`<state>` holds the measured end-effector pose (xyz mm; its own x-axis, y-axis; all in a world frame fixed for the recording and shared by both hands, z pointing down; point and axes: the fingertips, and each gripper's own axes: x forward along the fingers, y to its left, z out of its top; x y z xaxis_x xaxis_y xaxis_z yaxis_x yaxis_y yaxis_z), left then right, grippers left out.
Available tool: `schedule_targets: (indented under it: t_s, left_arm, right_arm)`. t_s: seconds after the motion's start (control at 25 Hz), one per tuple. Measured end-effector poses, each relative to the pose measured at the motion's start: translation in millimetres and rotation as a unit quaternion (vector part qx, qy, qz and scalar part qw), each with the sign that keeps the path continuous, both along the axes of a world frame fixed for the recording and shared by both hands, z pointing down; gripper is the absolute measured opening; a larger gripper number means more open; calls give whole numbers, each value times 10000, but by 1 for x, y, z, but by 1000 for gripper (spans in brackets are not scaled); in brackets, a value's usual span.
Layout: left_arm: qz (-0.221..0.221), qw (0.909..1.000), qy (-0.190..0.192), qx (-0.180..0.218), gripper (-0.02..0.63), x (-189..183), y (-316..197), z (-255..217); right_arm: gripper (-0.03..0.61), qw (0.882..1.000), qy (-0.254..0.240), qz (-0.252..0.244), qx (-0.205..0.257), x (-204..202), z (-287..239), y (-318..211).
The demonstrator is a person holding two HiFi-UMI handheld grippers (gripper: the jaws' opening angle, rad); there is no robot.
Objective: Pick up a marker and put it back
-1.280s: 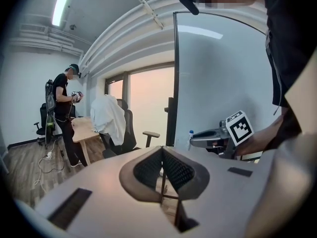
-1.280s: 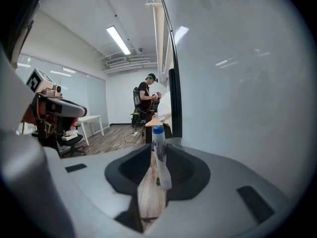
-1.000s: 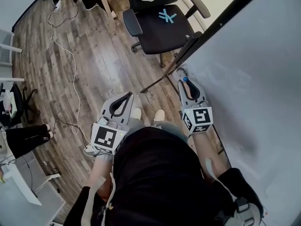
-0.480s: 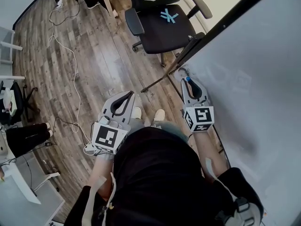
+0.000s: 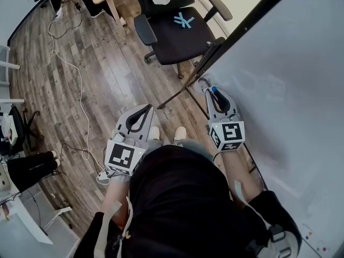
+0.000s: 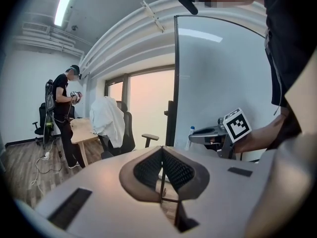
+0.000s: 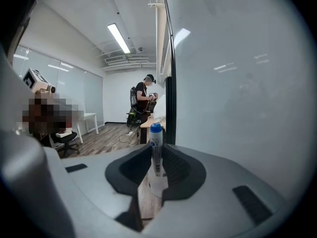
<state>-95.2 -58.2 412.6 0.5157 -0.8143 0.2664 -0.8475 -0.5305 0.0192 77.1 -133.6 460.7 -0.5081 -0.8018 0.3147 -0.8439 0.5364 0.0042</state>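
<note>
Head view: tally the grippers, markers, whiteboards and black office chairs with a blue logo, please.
grippers: 2 (left gripper, right gripper)
blue-capped marker: 1, held between the right gripper's fingers
whiteboard: 1
black office chair with blue logo: 1
Total: 5

Left gripper (image 5: 147, 107) closed, right gripper (image 5: 210, 91) clamped.
</note>
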Motion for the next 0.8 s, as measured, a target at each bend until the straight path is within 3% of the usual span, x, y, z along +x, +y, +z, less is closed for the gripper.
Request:
schedule_targets:
  t_s: [0.8]
  left_arm:
    - [855,9958,262,201,8,21,-18,-10]
  right_arm:
    - [80,9961,-19,636,609,19,-76,15]
